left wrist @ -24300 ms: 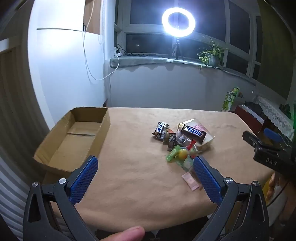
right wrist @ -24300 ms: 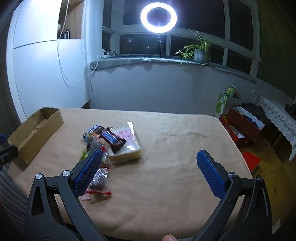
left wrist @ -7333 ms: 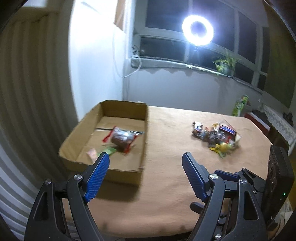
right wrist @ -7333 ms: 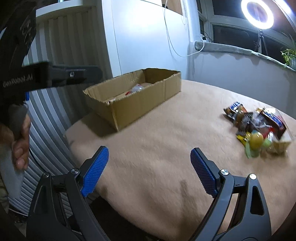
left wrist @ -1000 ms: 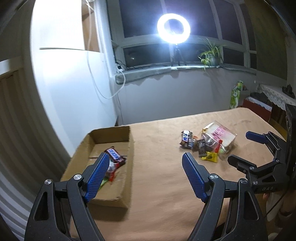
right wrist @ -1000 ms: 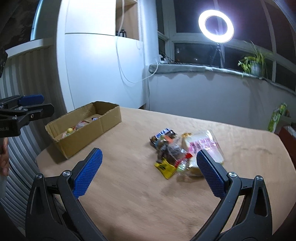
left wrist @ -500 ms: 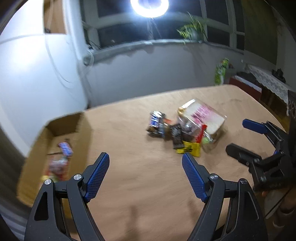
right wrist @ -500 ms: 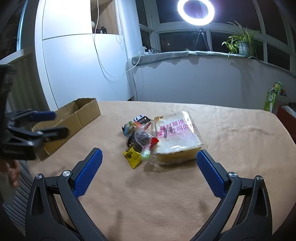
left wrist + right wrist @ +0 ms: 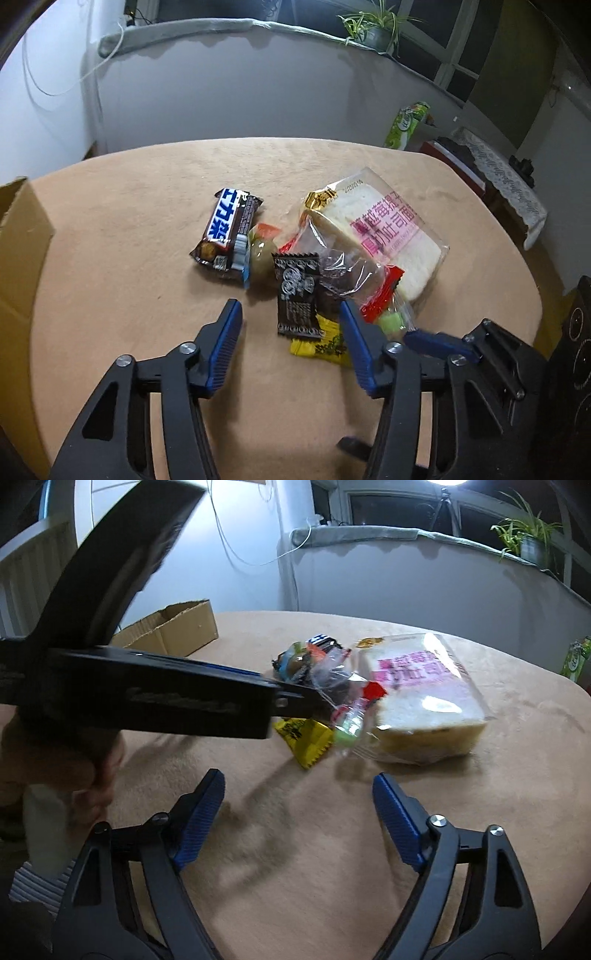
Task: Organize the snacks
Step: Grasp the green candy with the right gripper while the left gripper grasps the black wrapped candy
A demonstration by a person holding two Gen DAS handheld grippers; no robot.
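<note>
cardboard box [image 9: 173,631] sits at the table's far left edge, while a pile of snacks [image 9: 314,266] is not yet packed: chocolate bar [image 9: 227,234], dark sachet [image 9: 297,299], yellow packet [image 9: 321,345], bagged bread [image 9: 384,236]. both the left gripper [image 9: 290,343] and right gripper [image 9: 299,812] have just been narrowing, jaws parted and empty, the left straddling the dark sachet without pressing it. most sorting looks undone.

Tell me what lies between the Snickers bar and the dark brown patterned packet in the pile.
In the left wrist view, a greenish jelly cup with an orange top sits between the Snickers bar and the dark patterned packet, touching both.
</note>
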